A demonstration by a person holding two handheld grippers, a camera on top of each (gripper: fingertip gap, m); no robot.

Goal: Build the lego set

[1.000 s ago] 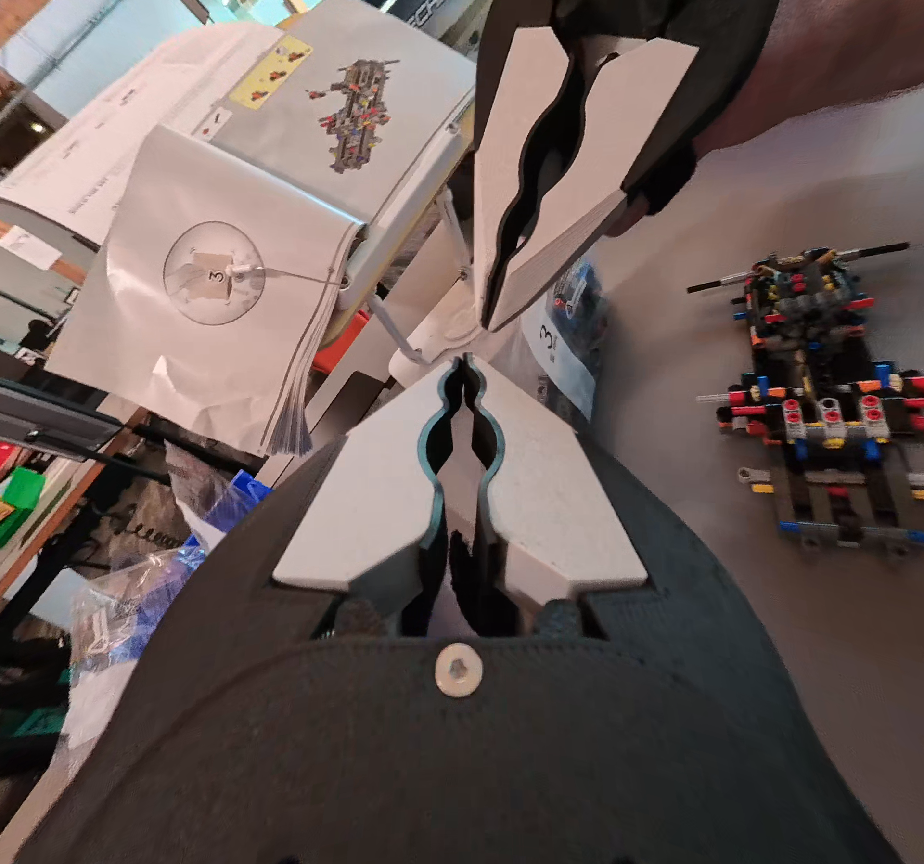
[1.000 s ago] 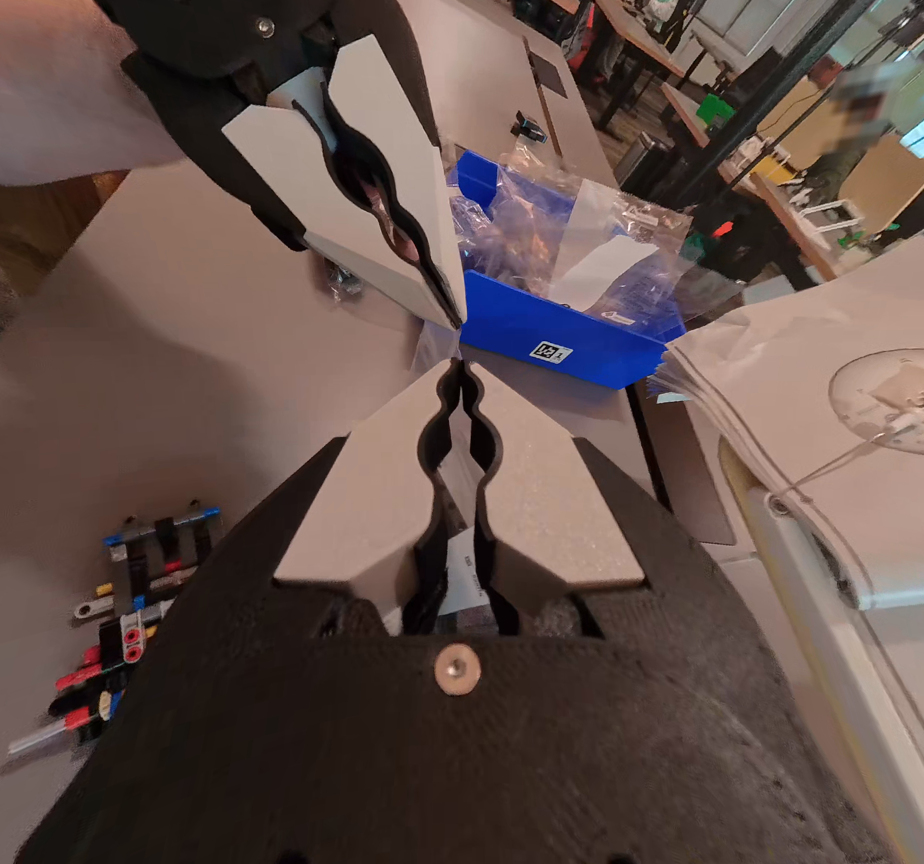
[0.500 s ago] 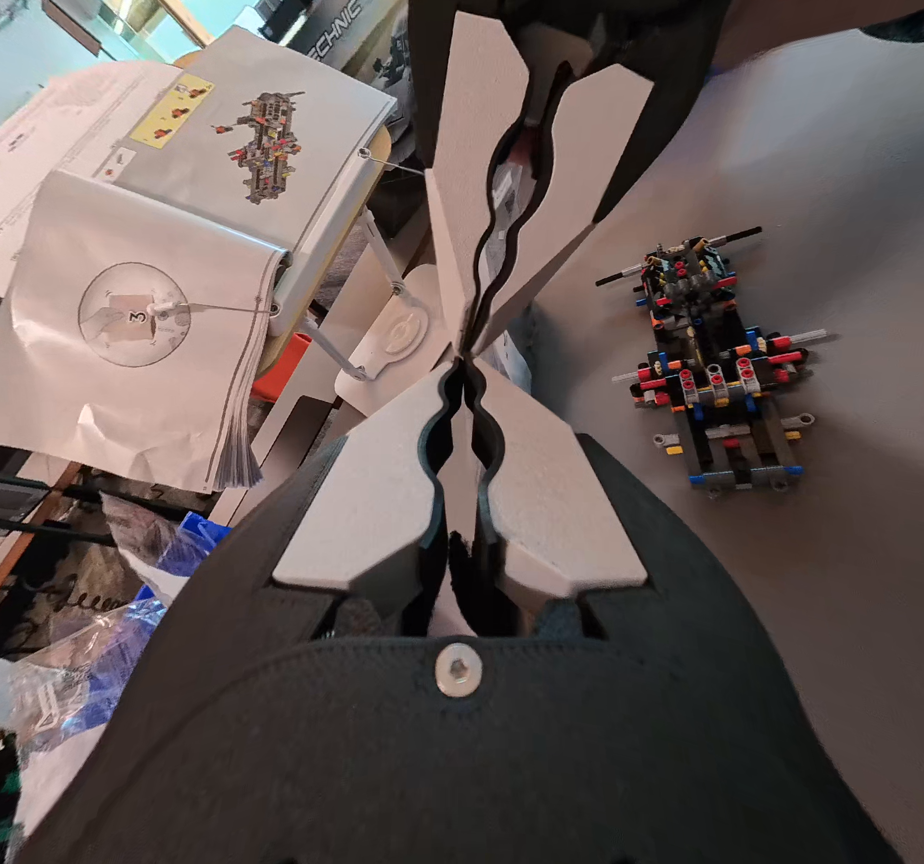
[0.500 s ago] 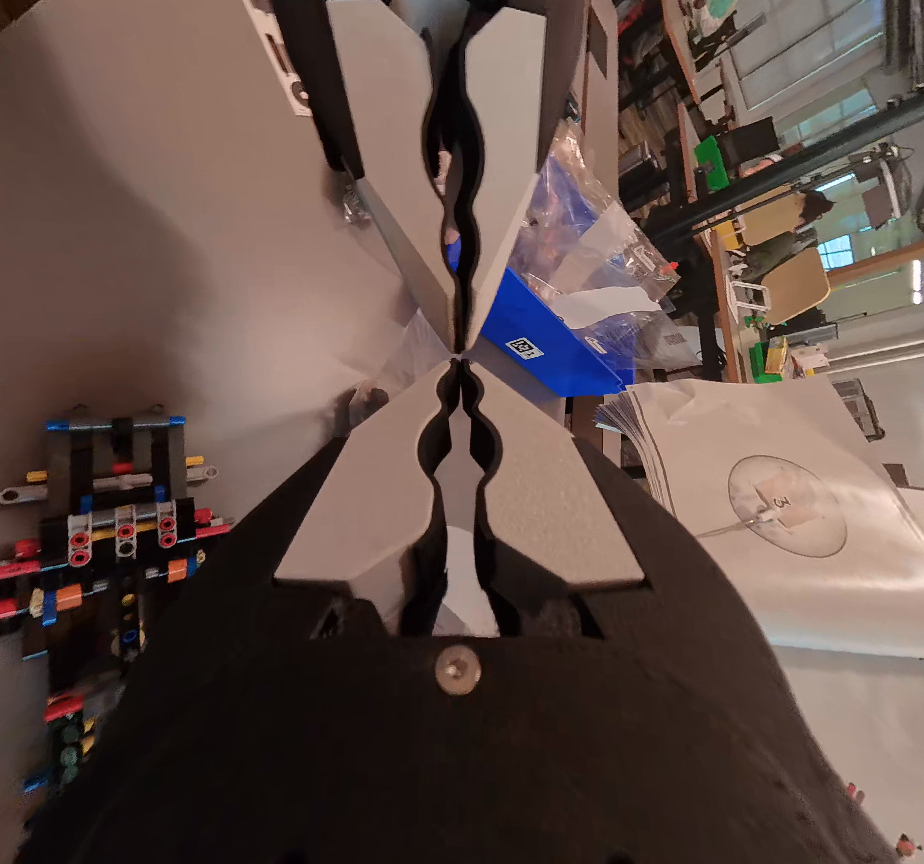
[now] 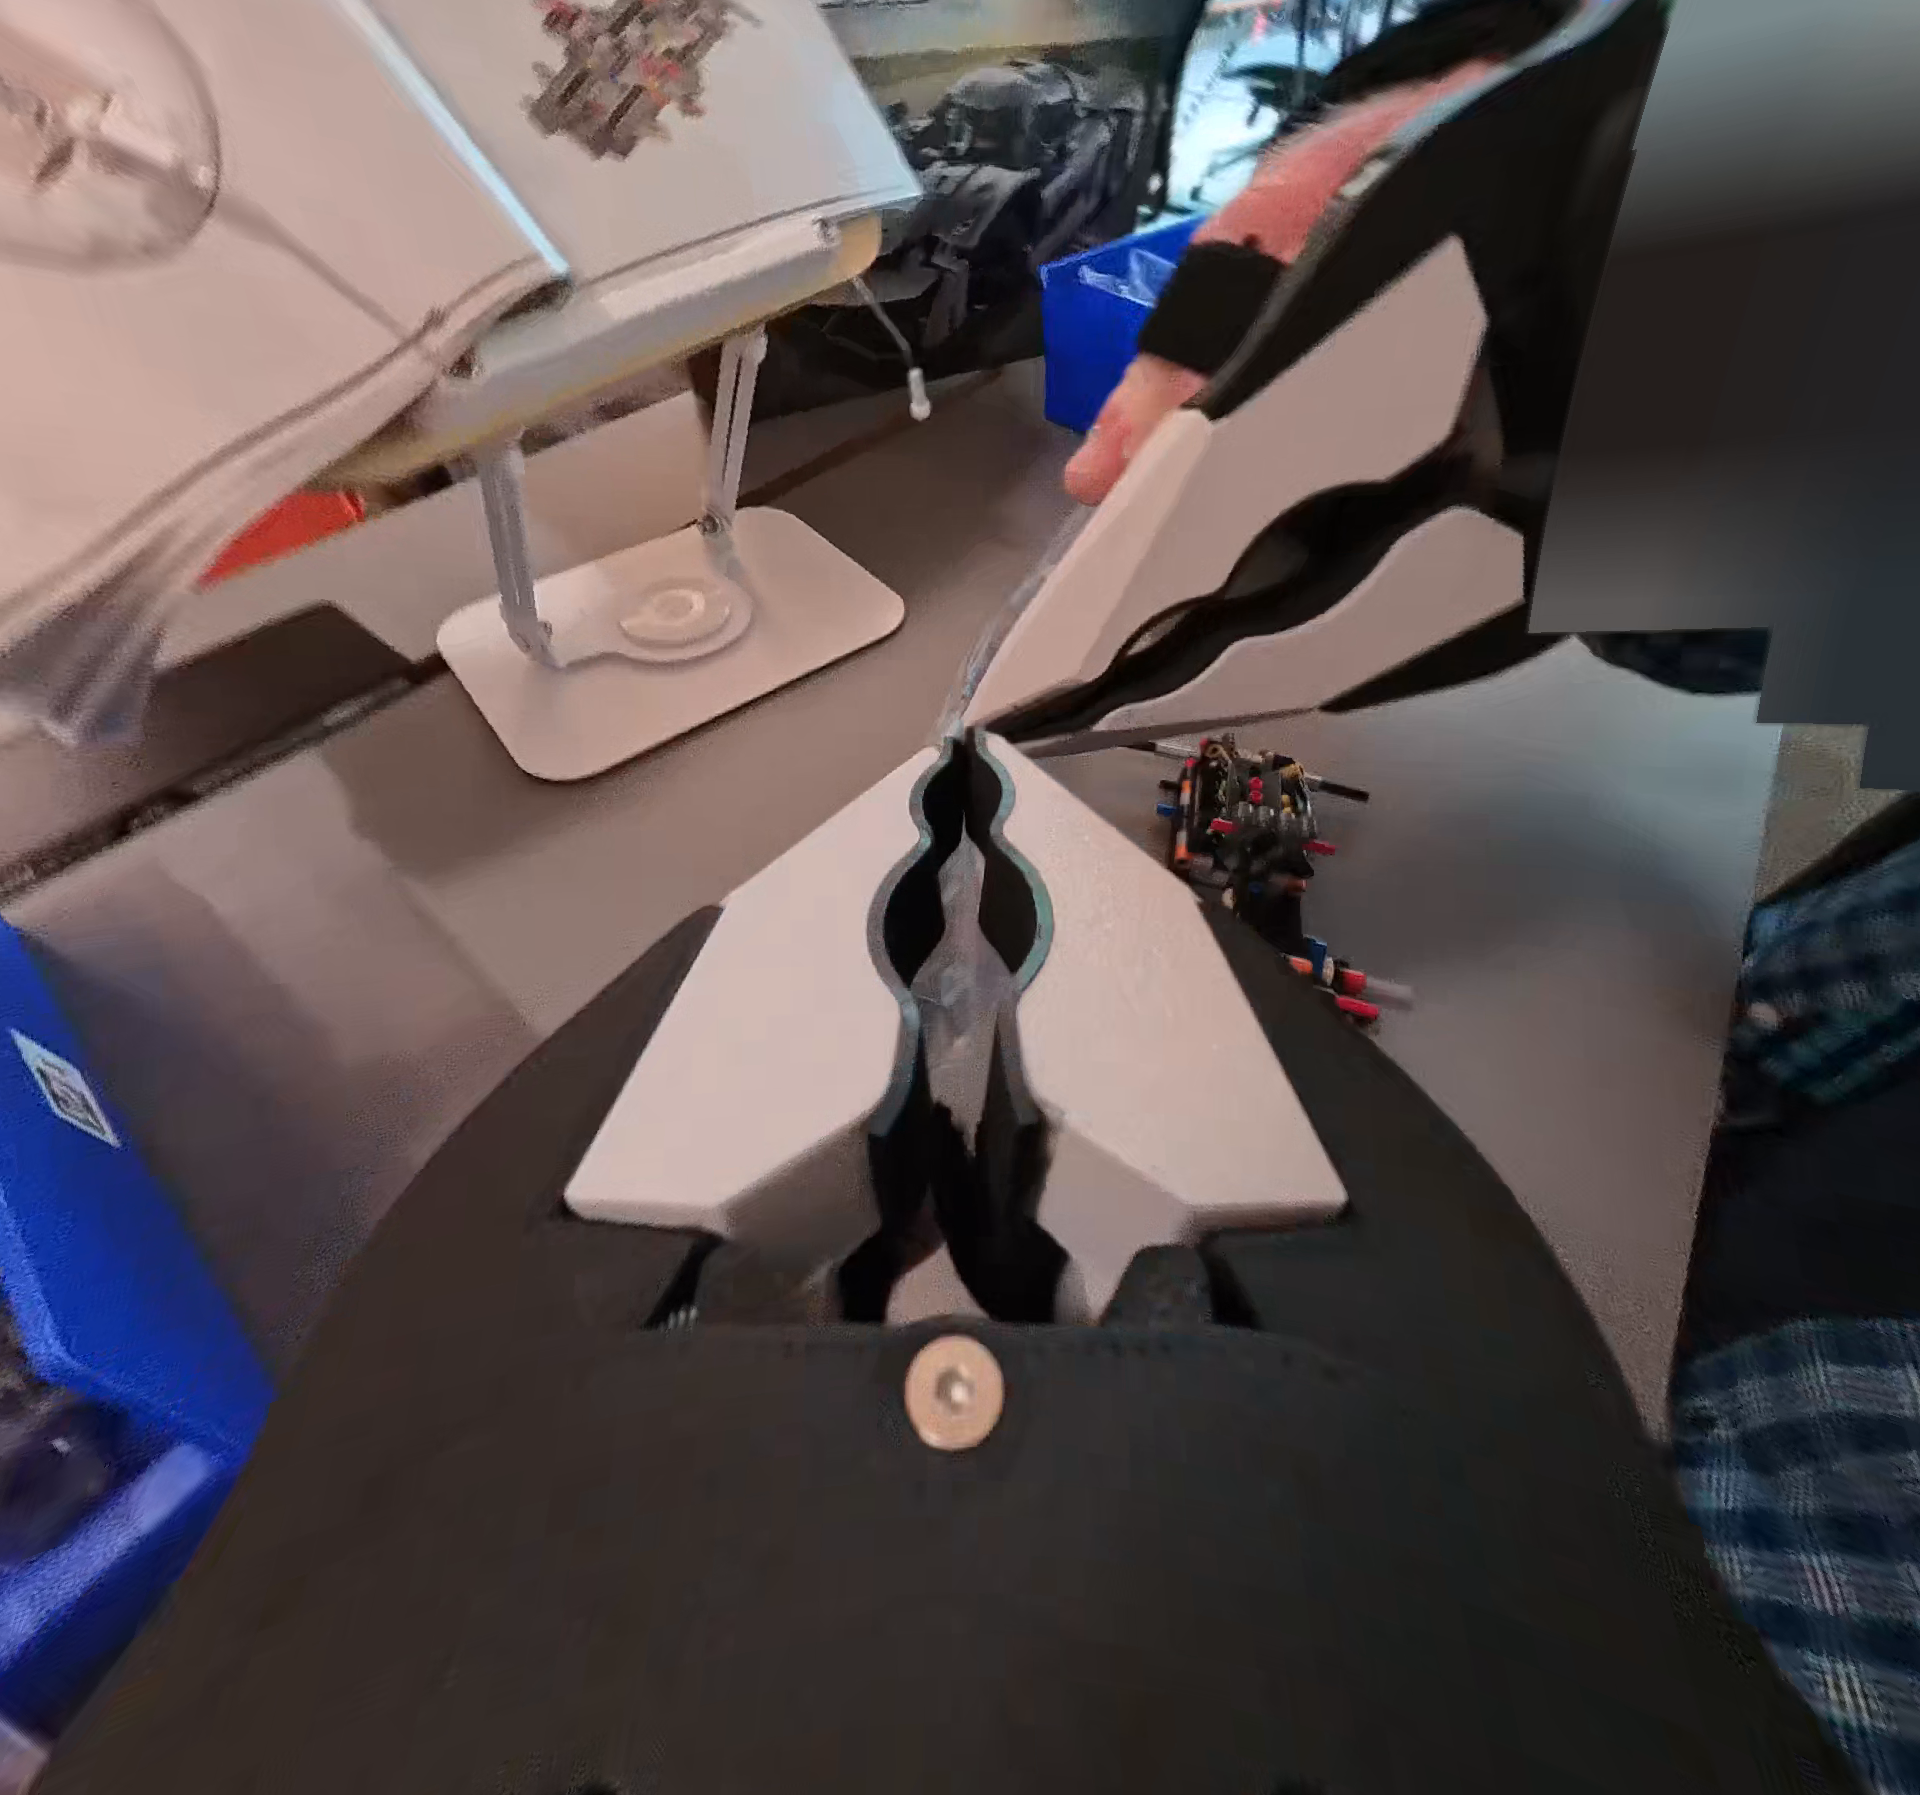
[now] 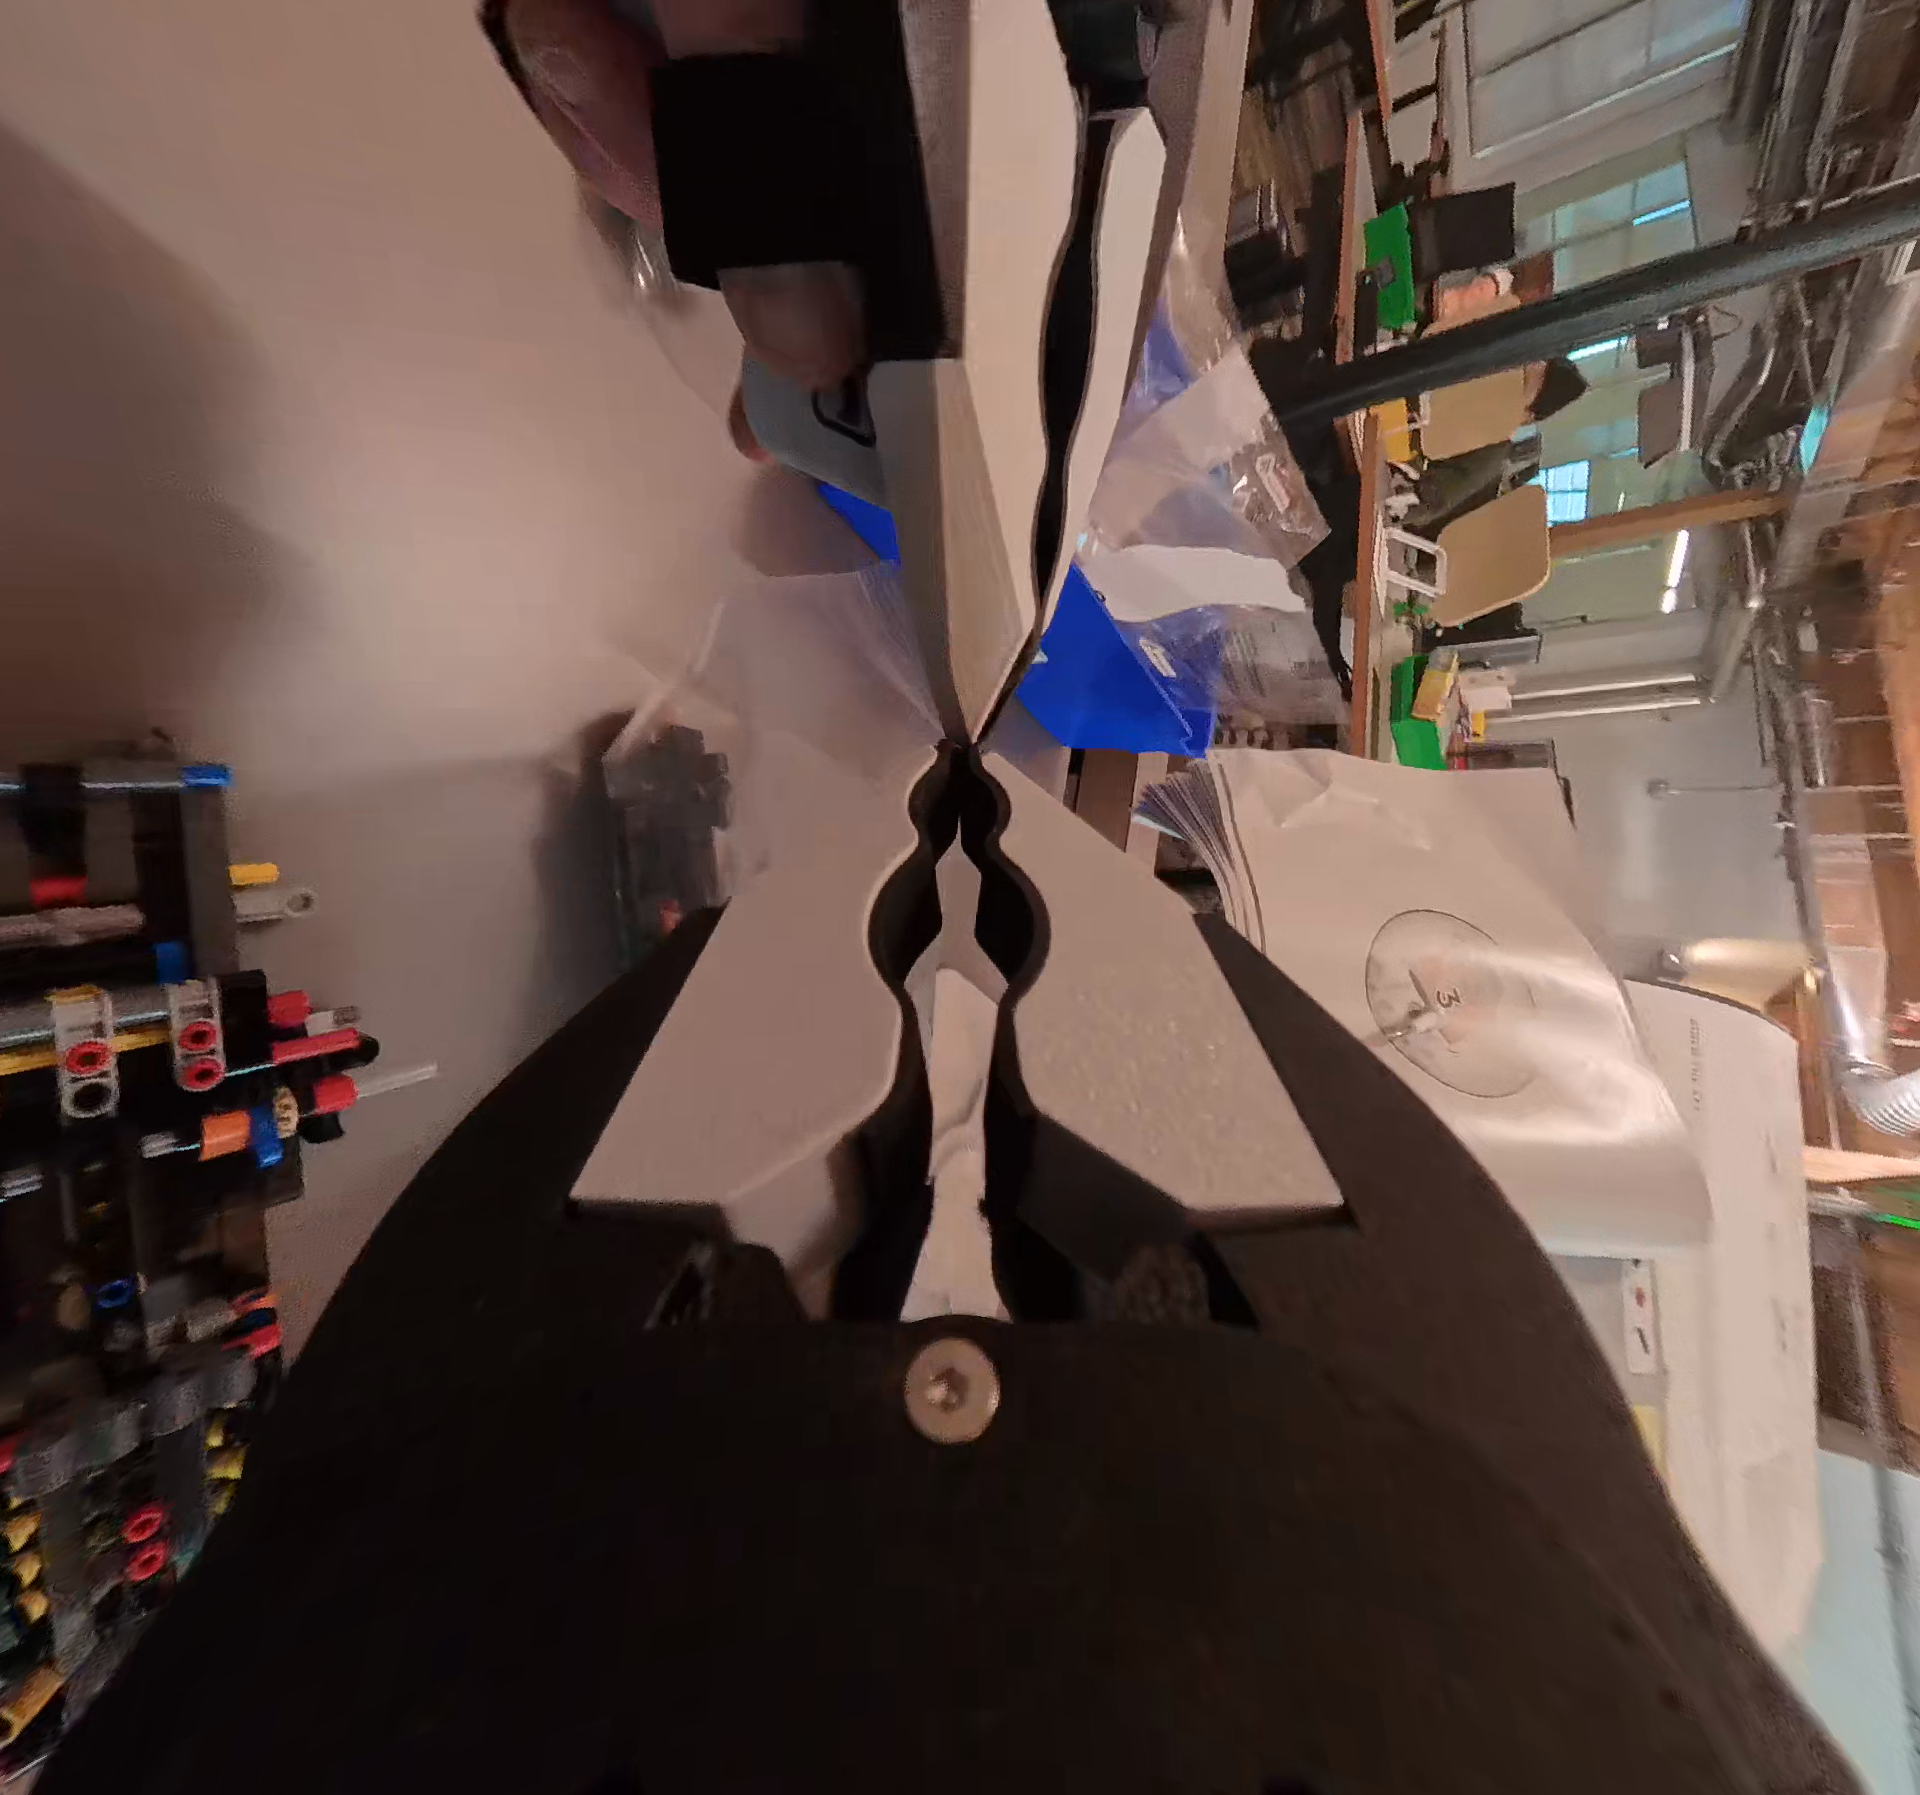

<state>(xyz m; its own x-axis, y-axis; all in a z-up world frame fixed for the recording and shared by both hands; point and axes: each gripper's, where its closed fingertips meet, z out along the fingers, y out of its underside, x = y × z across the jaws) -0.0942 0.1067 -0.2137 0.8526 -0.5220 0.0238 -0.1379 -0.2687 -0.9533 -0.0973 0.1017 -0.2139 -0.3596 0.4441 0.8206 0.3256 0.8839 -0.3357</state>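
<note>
Left gripper [image 5: 961, 743]: pinched shut on a clear plastic bag [image 6: 831, 644], tip to tip with the other gripper.
Right gripper [image 6: 961, 753]: also clamped on that bag, so the film is stretched taut between the two, likely to tear it open for parts.
Bag contents: dark pieces [image 6: 665, 810] hang in the bag just beside the grippers.
Lego model [image 5: 1257, 831]: part-built chassis lying on the tabletop [image 5: 364, 914], just beyond the grippers, kept clear of the pulling.
Instruction book [image 5: 468, 114]: propped open on a white stand [image 5: 675, 633], beyond the model, for reading.
Blue bin [image 6: 1101, 675]: behind the grippers, holds more bags.
</note>
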